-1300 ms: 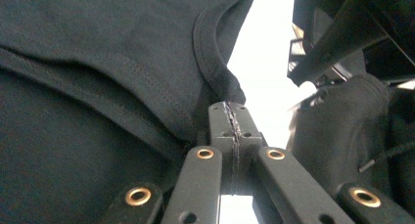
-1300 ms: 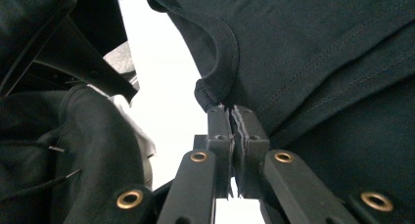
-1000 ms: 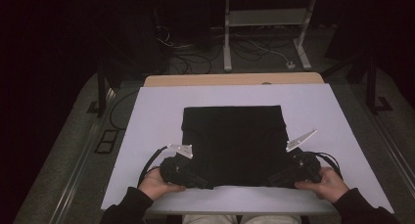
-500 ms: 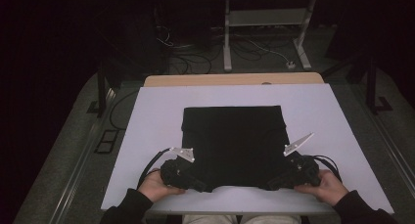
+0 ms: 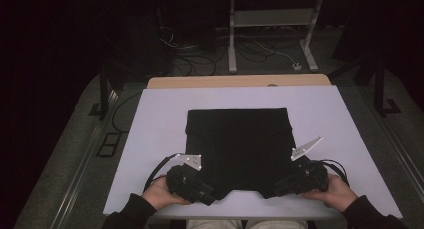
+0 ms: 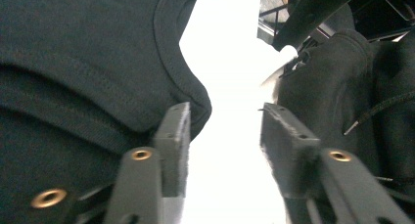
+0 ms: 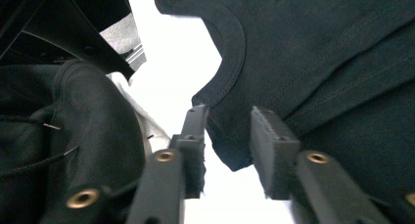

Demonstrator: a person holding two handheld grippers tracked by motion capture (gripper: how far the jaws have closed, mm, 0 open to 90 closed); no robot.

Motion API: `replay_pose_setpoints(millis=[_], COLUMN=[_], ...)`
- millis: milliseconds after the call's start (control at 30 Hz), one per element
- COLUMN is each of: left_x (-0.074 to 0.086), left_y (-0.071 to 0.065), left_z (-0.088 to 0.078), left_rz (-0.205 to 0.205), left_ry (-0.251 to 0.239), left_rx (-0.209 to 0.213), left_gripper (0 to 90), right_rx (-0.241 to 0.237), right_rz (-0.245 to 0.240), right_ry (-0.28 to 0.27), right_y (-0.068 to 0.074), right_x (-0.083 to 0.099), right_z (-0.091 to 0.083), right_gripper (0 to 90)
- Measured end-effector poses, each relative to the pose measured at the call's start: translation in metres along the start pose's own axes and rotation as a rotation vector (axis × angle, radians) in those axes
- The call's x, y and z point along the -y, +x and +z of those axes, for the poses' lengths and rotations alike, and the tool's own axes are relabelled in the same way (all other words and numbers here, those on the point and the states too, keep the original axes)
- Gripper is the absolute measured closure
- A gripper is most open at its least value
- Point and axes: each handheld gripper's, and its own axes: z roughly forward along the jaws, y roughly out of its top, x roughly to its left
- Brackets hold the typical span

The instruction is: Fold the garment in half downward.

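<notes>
Folded black shirt (image 5: pixel 236 149) lies collar toward person.

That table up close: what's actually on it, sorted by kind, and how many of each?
Folded black garment: 1
Hand-held claws, left and right: 2
White table cover: 1
Total: 4

White table (image 5: pixel 150 134), folded black garment (image 5: pixel 237 146) lying flat

One black garment (image 5: pixel 237 149), one white table (image 5: pixel 160 119), two claws: left (image 5: pixel 209 195), right (image 5: pixel 276 189).
</notes>
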Motion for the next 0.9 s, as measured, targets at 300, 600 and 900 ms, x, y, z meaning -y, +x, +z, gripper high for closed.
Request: replay_pose_setpoints(millis=[300,600,900], left_x=[-0.002,-0.007,-0.006], left_y=[-0.004,-0.010,-0.012], left_z=[-0.009,-0.025,-0.044], left_rz=[-0.012,0.018,0.015], left_ry=[-0.061,-0.127,-0.228], left_rx=[-0.095,-0.216,-0.332], left_gripper=[25.4,5.5,0.0], right_rx=[0.065,0.130,0.170], right_rz=[-0.044,-0.044,-0.045], right_ry=[-0.056,-0.115,-0.169], right_y=[0.009,0.013,0.014], right_x=[-0.006,-0.017,-0.025], right_z=[-0.007,-0.017,-0.025], right_gripper=[30.3,3.9,0.0])
